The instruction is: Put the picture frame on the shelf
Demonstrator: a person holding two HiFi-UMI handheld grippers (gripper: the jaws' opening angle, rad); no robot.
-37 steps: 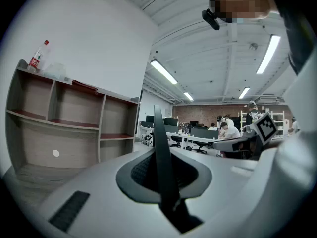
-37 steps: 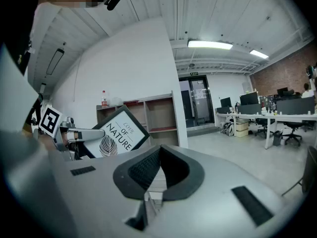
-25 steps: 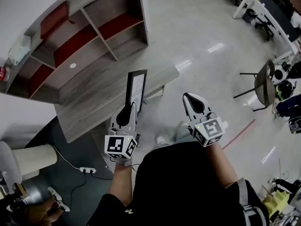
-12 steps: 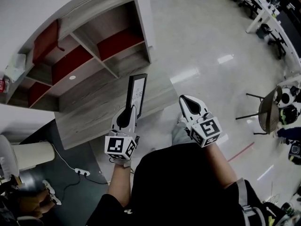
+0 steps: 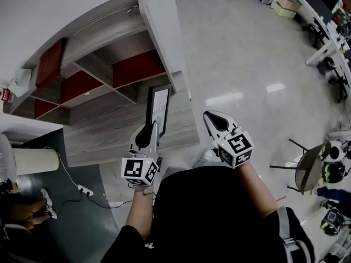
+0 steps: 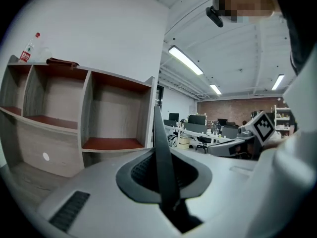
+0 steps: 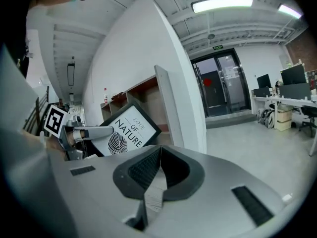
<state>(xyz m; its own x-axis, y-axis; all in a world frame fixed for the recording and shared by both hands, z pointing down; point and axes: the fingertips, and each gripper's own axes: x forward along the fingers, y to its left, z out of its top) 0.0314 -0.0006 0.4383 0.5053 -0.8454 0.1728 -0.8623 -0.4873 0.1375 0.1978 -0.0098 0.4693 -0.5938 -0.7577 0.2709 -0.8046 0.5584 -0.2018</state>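
Note:
A black picture frame (image 5: 158, 106) with a white print reading "love of nature" stands upright in my left gripper (image 5: 148, 130), which is shut on its lower edge. In the left gripper view the frame (image 6: 162, 157) shows edge-on between the jaws. The right gripper view shows the frame's (image 7: 126, 134) front face, held out to the left. My right gripper (image 5: 213, 119) is shut with nothing in it, to the right of the frame. The wooden shelf unit (image 5: 104, 70), with red-backed compartments, stands just beyond the frame; several of its compartments (image 6: 115, 117) are open in front.
The shelf's low wooden counter (image 5: 115, 133) lies under the frame. A white wall panel (image 5: 162, 32) bounds the shelf on the right. A small bottle (image 6: 27, 49) stands on the shelf top. A white cylinder (image 5: 33, 160) and a power strip (image 5: 85, 190) are at the left. A chair (image 5: 307, 166) stands far right.
The view has drawn closer to the shelf, which now lies nearer below the grippers. The frame stays upright in my left gripper. The right gripper has shifted slightly left.

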